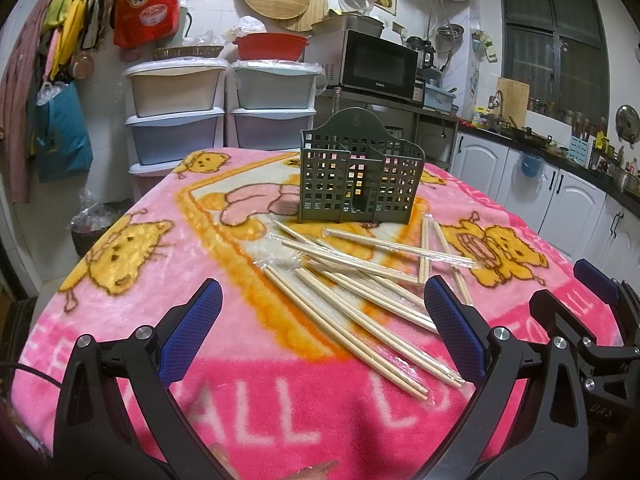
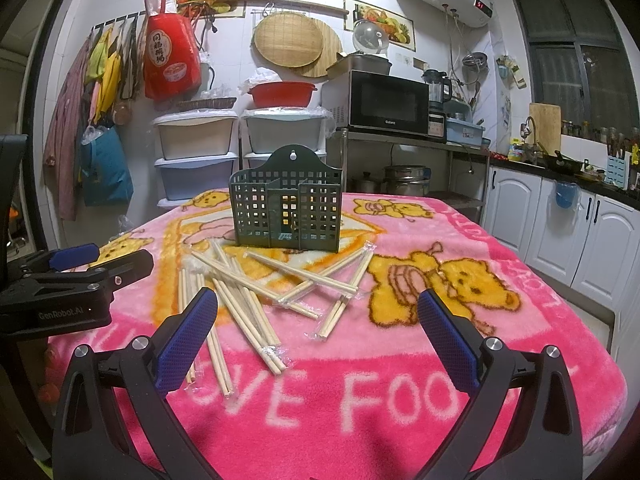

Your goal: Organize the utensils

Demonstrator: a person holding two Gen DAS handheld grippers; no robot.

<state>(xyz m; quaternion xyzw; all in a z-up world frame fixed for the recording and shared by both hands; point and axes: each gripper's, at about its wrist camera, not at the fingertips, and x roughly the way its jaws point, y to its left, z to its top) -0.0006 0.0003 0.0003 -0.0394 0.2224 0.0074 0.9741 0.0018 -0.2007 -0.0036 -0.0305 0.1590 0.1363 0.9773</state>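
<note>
Several pairs of wooden chopsticks in clear wrappers (image 1: 360, 280) lie scattered on the pink blanket-covered table (image 1: 140, 280), also in the right wrist view (image 2: 256, 300). A dark green slotted utensil holder (image 1: 360, 176) stands upright behind them, empty as far as I can see; it also shows in the right wrist view (image 2: 286, 210). My left gripper (image 1: 324, 320) is open and empty above the near end of the pile. My right gripper (image 2: 316, 320) is open and empty, just right of the pile. The right gripper also shows in the left wrist view (image 1: 568, 292), and the left gripper in the right wrist view (image 2: 108, 256).
Stacked plastic drawers (image 2: 196, 160) and a metal shelf with a microwave (image 2: 388, 104) stand behind the table. White kitchen cabinets (image 2: 560, 232) run along the right. Bags hang on the left wall (image 1: 144, 4). The table edge drops off at the right (image 2: 600, 340).
</note>
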